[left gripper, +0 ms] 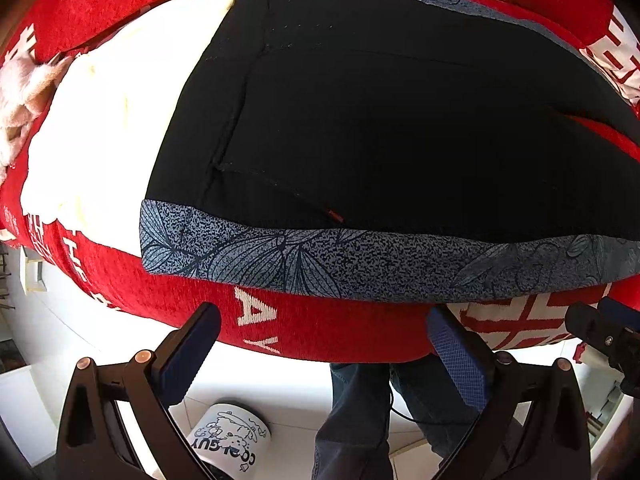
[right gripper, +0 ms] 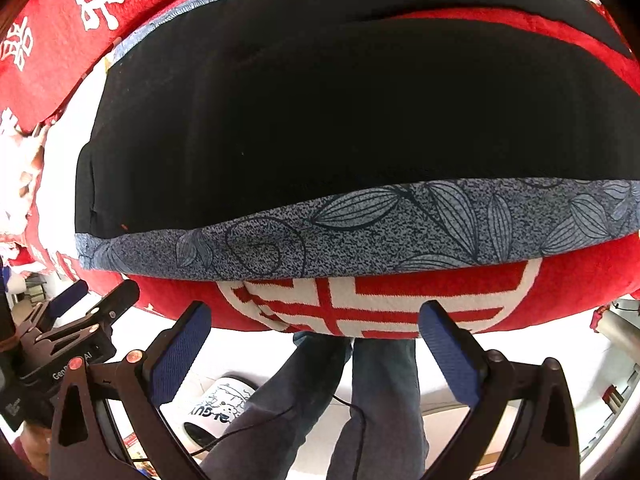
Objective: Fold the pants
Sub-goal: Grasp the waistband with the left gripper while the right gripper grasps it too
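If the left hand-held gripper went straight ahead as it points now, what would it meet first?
Most likely the near edge of the red blanket, just below the grey leaf-print band of the black pants. The left hand-held gripper is open and empty; exact depth is unclear.

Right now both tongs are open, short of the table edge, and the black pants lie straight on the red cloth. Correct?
Not quite. The black pants lie on a blue-grey leaf-print cloth that covers the red cloth, as the left wrist view shows. The rest holds: left tongs and right tongs are open, short of the edge.
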`<state>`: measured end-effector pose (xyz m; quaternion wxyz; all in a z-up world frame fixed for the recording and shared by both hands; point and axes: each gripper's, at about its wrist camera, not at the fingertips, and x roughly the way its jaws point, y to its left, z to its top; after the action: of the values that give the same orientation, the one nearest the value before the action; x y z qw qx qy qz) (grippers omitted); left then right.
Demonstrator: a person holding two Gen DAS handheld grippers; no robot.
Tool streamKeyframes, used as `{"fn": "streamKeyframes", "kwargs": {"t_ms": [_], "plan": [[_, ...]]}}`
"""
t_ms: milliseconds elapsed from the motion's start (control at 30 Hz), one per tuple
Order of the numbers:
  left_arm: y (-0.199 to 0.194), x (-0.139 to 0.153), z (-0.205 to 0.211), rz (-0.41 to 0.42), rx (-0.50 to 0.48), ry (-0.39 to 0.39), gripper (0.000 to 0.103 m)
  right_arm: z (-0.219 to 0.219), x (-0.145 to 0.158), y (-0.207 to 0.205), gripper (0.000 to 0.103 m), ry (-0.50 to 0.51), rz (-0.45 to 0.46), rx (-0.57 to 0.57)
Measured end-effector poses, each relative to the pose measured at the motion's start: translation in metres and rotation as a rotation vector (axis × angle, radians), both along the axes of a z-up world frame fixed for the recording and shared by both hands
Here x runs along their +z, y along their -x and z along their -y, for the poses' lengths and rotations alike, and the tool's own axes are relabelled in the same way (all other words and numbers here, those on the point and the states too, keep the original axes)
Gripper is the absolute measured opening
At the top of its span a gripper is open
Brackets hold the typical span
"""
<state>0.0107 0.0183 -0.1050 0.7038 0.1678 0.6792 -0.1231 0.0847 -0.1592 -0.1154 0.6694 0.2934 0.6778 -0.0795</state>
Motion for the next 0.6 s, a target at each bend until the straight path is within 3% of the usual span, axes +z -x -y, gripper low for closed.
{"fn": "streamKeyframes", "kwargs": {"t_ms": [167,300,367,400,433,467,500,600], "plan": [[-0.006,0.001,-0.006,-0.008,0.026,0.037,0.103,-0.001,0.0,-0.004,0.103,-0.04,0.042,-0.012],[-0.014,0.0,-0.021,-0.031,0.097,0.138,0.101,-0.004,0.0,-0.009,0.103,-0.185,0.148,-0.034],[-0.019,-0.004,-0.031,-0.067,0.133,0.213,0.085,-0.005,-0.005,-0.011,0.102,-0.272,0.202,-0.059],[-0.021,-0.007,-0.034,-0.088,0.143,0.239,0.077,-0.006,-0.01,-0.012,0.095,-0.306,0.218,-0.07],[-0.022,-0.009,-0.039,-0.108,0.16,0.267,0.077,-0.007,-0.016,-0.012,0.087,-0.326,0.222,-0.079],[-0.022,-0.01,-0.042,-0.112,0.168,0.282,0.077,-0.009,-0.022,-0.012,0.068,-0.348,0.22,-0.087],[-0.023,-0.011,-0.046,-0.117,0.173,0.302,0.077,-0.011,-0.029,-0.012,0.058,-0.373,0.216,-0.096],[-0.022,-0.013,-0.055,-0.13,0.172,0.339,0.077,-0.016,-0.046,-0.002,0.056,-0.434,0.229,-0.11]]}}
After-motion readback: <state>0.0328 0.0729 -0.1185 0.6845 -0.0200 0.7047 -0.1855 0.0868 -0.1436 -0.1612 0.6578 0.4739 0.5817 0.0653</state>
